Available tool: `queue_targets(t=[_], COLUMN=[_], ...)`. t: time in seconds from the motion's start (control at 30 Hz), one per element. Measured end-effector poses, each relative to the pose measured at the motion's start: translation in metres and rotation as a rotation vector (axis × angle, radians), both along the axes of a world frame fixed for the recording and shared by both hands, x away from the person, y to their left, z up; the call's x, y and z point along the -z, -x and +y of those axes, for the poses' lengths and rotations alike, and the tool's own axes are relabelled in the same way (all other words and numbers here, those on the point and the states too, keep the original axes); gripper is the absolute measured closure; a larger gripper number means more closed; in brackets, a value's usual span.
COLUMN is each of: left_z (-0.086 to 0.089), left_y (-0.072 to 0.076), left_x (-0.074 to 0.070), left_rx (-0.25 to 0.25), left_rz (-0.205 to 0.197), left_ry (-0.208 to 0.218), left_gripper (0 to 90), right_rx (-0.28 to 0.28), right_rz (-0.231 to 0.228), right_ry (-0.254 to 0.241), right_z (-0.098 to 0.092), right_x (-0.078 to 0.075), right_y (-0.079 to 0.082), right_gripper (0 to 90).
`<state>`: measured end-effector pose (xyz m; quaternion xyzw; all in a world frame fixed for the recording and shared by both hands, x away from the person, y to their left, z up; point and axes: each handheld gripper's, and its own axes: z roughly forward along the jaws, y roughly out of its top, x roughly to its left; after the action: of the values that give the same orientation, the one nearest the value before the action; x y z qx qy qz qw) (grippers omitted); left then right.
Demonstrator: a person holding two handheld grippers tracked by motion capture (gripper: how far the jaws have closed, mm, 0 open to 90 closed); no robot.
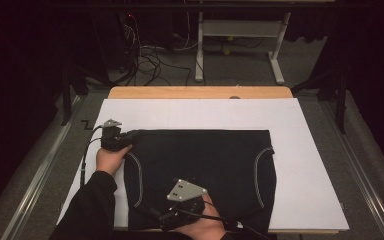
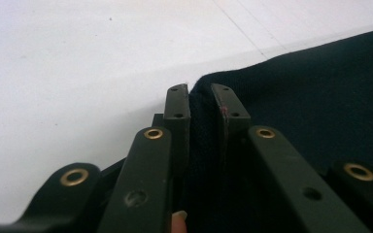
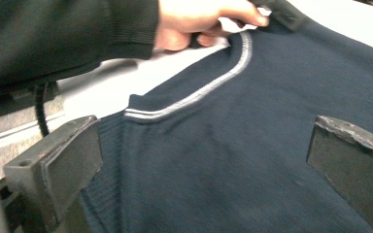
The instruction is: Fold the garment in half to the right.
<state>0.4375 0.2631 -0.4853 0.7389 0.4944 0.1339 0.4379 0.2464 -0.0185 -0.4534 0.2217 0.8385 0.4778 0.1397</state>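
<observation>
White board (image 1: pixel 300 150) bare right of and beyond the flat dark knit garment (image 1: pixel 205 165); left edge blocked by left gripper (image 1: pixel 117 141).

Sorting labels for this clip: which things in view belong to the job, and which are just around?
In the job:
- dark garment
- left claw, shut on its corner
- right claw, open over it

Just around:
- white sheet
- metal stand
- floor cables

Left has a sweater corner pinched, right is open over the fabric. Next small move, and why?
Probably lower the right gripper and close on the near hem of the dark sweater: its jaws stand wide apart above the fabric, while the left gripper already clamps the far-left corner.
</observation>
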Motion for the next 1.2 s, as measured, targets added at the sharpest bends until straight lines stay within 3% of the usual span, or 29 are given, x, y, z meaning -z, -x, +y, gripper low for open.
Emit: queue_targets(t=[0.23, 0.43, 0.63, 0.73, 1.03, 1.2], left_z=[0.002, 0.003, 0.004, 0.004, 0.004, 0.004], left_y=[0.005, 0.006, 0.007, 0.007, 0.007, 0.008], left_x=[0.000, 0.000, 0.000, 0.000, 0.000, 0.000], left_rx=[0.006, 0.017, 0.017, 0.019, 0.017, 0.019], left_rz=[-0.032, -0.030, -0.031, -0.032, -0.034, -0.037], left_ry=[0.024, 0.038, 0.056, 0.059, 0.053, 0.051], left_gripper=[75.3, 75.1, 74.8, 74.8, 74.7, 74.8], right_rx=[-0.057, -0.065, -0.082, -0.093, -0.060, -0.034], right_rz=[0.021, 0.068, 0.111, 0.109, 0.140, 0.122], right_ry=[0.061, 0.101, 0.172, 0.210, 0.270, 0.299], right_z=[0.030, 0.051, 0.074, 0.082, 0.097, 0.103], right_x=[0.008, 0.019, 0.026, 0.028, 0.031, 0.032], right_y=[0.005, 0.005, 0.008, 0.009, 0.006, 0.007], right_gripper=[1.5, 2.9, 7.5, 7.6, 9.8, 12.0])
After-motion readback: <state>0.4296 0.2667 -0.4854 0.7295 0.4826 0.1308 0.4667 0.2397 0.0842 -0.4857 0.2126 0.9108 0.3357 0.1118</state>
